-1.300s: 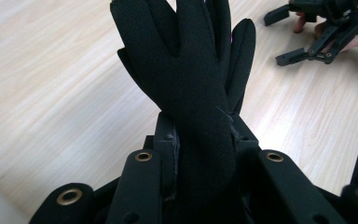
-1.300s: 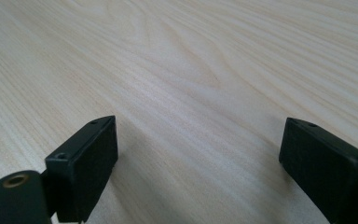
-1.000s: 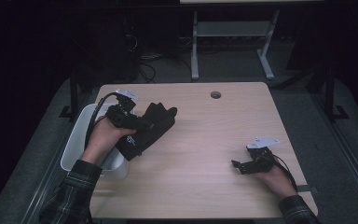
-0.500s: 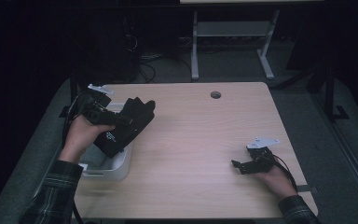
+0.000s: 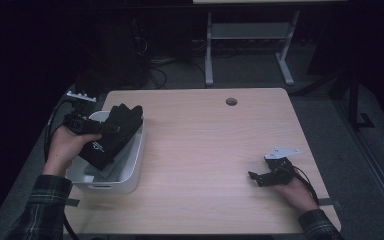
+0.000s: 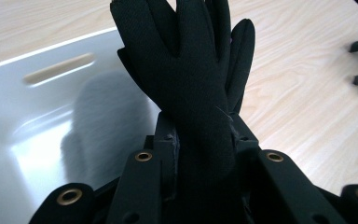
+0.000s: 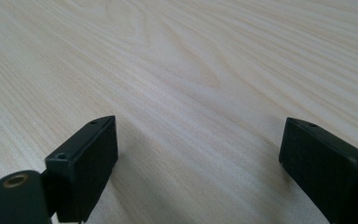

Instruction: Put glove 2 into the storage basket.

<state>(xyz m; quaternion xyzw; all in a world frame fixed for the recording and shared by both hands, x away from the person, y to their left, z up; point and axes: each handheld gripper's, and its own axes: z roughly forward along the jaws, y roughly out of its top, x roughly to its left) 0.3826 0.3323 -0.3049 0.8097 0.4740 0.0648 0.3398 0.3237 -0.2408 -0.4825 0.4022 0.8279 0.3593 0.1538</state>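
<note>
Holding the black glove (image 5: 111,138) over the white bin (image 5: 130,177), your left gripper (image 5: 97,129) has its jaws clamped on the glove's cuff end, as the left gripper view shows with the fabric pinched between the two black jaws. From the table's centre the bin sits at about nine o'clock, hard against the left edge of the wooden table (image 5: 205,150), its near corner close to the front edge. Inside the bin you have pale walls with a slot handle (image 6: 58,74) and a grey patch on the floor that may be shadow or cloth; the dim high view does not settle it. The glove is matte black with a fine textured weave, its fingers (image 6: 186,42) spread and pointing toward one o'clock in the high view, reaching past the bin's far rim, with small pale lettering on its side. Your right gripper (image 5: 255,177) rests at about four o'clock near the table's front right corner, jaws standing wide apart with bare wood between them. Between bin and right gripper lies a broad stretch of tabletop, and a round cable hole (image 5: 231,101) sits at twelve o'clock.
</note>
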